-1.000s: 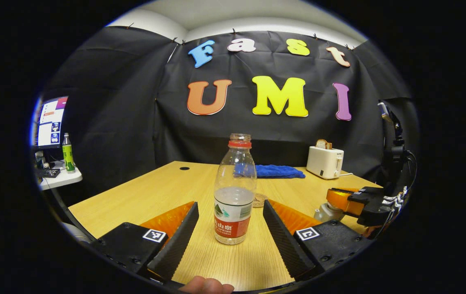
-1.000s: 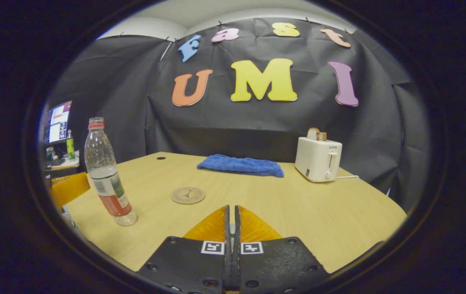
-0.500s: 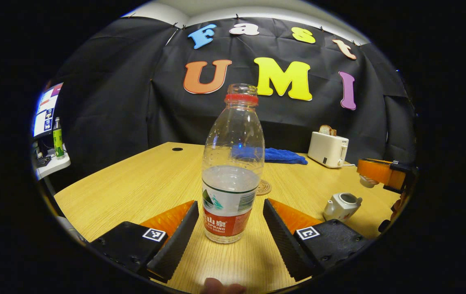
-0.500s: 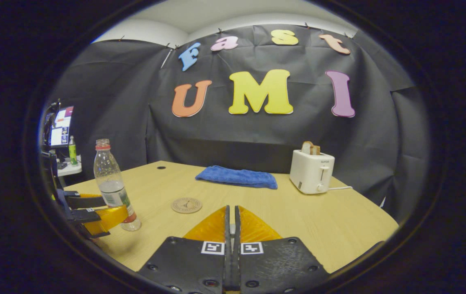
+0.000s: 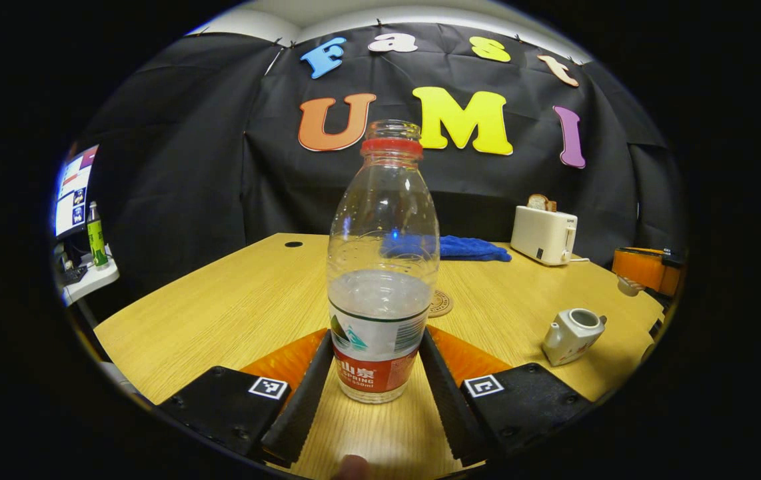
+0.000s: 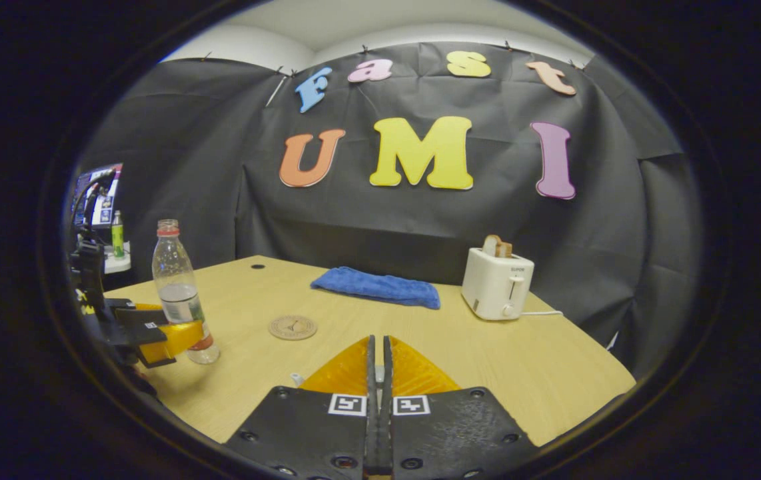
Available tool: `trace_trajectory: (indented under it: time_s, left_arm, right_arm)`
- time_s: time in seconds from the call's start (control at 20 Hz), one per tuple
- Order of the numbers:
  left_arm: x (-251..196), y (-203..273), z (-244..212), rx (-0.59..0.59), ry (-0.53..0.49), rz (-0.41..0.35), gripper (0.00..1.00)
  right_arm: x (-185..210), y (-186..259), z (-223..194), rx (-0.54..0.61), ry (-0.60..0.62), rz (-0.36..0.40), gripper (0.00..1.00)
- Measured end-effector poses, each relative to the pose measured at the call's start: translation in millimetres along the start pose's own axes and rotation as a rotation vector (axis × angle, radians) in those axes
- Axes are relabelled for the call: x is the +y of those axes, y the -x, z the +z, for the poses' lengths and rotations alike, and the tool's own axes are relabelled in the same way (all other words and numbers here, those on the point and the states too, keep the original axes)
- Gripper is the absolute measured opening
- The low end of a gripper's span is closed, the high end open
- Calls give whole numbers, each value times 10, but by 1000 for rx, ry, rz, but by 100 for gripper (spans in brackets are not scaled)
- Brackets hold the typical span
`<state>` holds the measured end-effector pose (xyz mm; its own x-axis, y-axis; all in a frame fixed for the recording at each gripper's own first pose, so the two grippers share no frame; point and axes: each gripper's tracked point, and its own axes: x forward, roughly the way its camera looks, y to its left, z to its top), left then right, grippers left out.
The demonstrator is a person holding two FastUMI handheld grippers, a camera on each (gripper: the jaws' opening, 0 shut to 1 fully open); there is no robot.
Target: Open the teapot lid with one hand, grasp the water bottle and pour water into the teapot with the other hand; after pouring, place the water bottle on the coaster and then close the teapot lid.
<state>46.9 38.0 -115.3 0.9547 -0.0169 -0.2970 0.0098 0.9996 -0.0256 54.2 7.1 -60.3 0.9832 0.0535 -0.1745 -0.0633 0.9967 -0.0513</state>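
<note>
In the left gripper view, the left gripper (image 5: 375, 373) has its fingers pressed on both sides of the water bottle (image 5: 382, 267), which stands on the table (image 5: 220, 313). The open teapot (image 5: 572, 335) sits at right, the coaster (image 5: 439, 303) behind the bottle. In the right gripper view, the right gripper (image 6: 378, 380) has its fingers together on the teapot lid (image 6: 296, 379), of which a small part shows.

The water bottle (image 5: 382, 267) carries a red and white label whose print is too small and curved to read reliably.
</note>
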Motion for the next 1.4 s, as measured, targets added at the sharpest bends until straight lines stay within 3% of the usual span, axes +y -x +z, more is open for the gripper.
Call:
trace_trajectory:
  time_s: [0.2,0.4,0.75,1.05,1.4]
  left_arm:
    - [38,-14,145,10,-167,20,78]
    - [-1,50,402,-27,-459,75,76]
    - [-239,76,421,6,-897,50,74]
    - [-429,57,317,67,-1131,12,74]
    - [-472,21,350,84,-1363,45,74]
  right_arm:
    - [-139,38,-13,6,-19,-1,0]
    - [-310,73,-27,10,-46,-8,0]
    - [-524,115,-176,32,-60,-8,0]
    - [-779,187,-224,26,-86,-36,0]
    - [-931,237,-362,35,-99,-51,0]
